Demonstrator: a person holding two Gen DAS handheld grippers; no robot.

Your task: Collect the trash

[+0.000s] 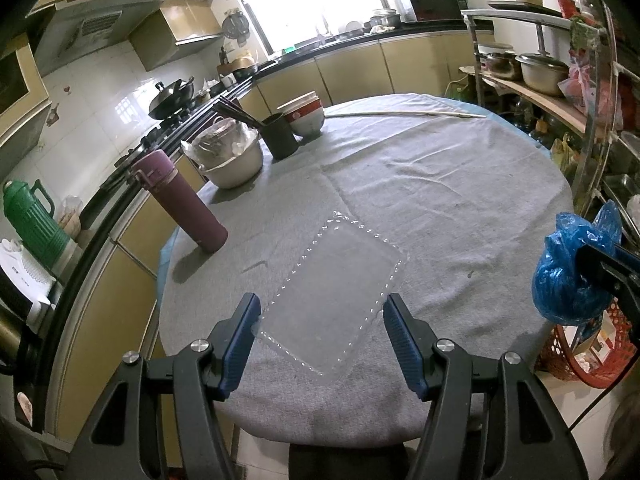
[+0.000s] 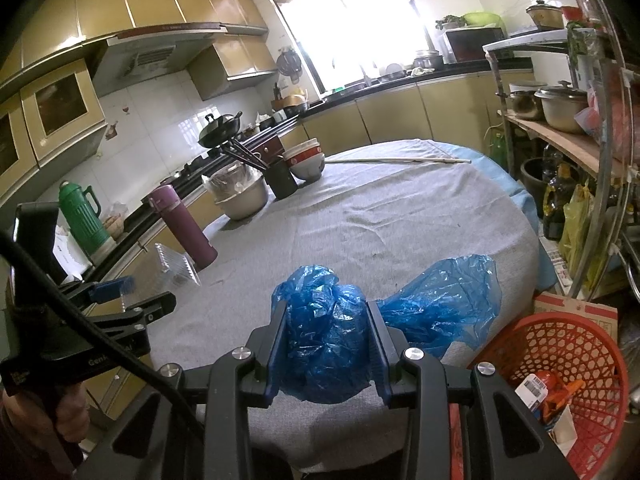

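A clear plastic tray sits between the blue pads of my left gripper, which is shut on its long edges. The right wrist view shows this tray tilted up off the grey tablecloth, in front of my left gripper. My right gripper is shut on a crumpled blue plastic bag. A loose part of the blue plastic trails onto the cloth to its right. In the left wrist view the blue bag and right gripper hang at the right edge.
A red mesh basket holding some wrappers stands on the floor beside the table's near right. A purple flask, a covered metal pot, a black chopstick cup, stacked bowls and a long stick stand farther back. A cluttered shelf rack lines the right.
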